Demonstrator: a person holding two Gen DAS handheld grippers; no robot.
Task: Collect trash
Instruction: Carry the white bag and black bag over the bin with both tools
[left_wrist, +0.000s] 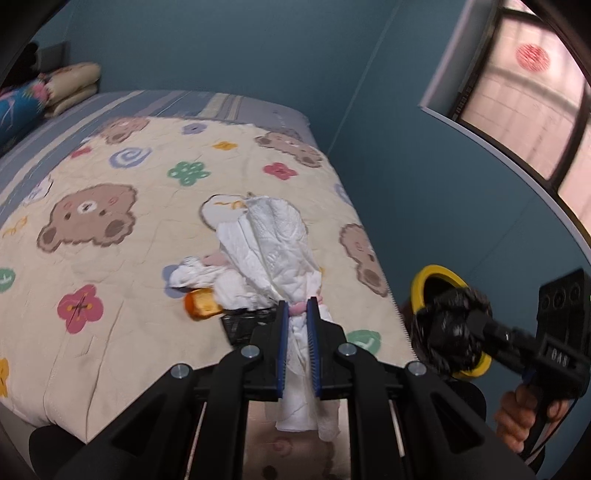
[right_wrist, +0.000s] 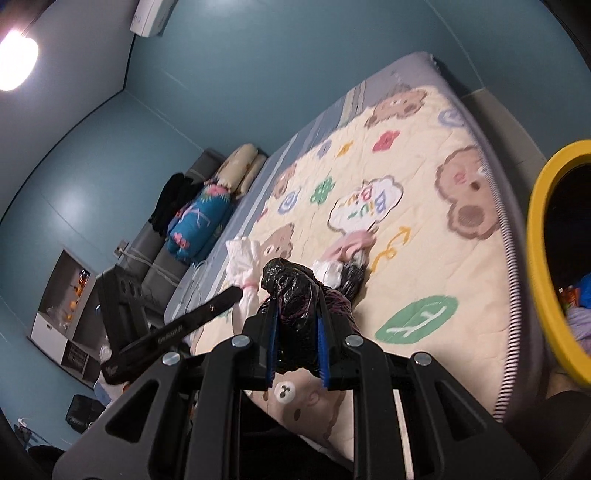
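Note:
My left gripper (left_wrist: 297, 308) is shut on a crumpled white tissue (left_wrist: 275, 243) and holds it above the bear-print quilt (left_wrist: 110, 229). More trash lies under it: a white wad (left_wrist: 192, 275), an orange wrapper (left_wrist: 201, 304) and a black bag scrap (left_wrist: 245, 323). My right gripper (right_wrist: 295, 314) is shut on a crumpled black plastic bag (right_wrist: 291, 291), seen in the left wrist view (left_wrist: 448, 328) in front of the yellow-rimmed trash bin (left_wrist: 436, 275). The bin (right_wrist: 541, 266) stands beside the bed at the right and holds some trash.
Pillows and a folded blue blanket (right_wrist: 199, 218) lie at the head of the bed. Teal walls surround the bed; a window (left_wrist: 524, 92) is at the right. A white shelf unit (right_wrist: 59, 321) stands beyond the bed.

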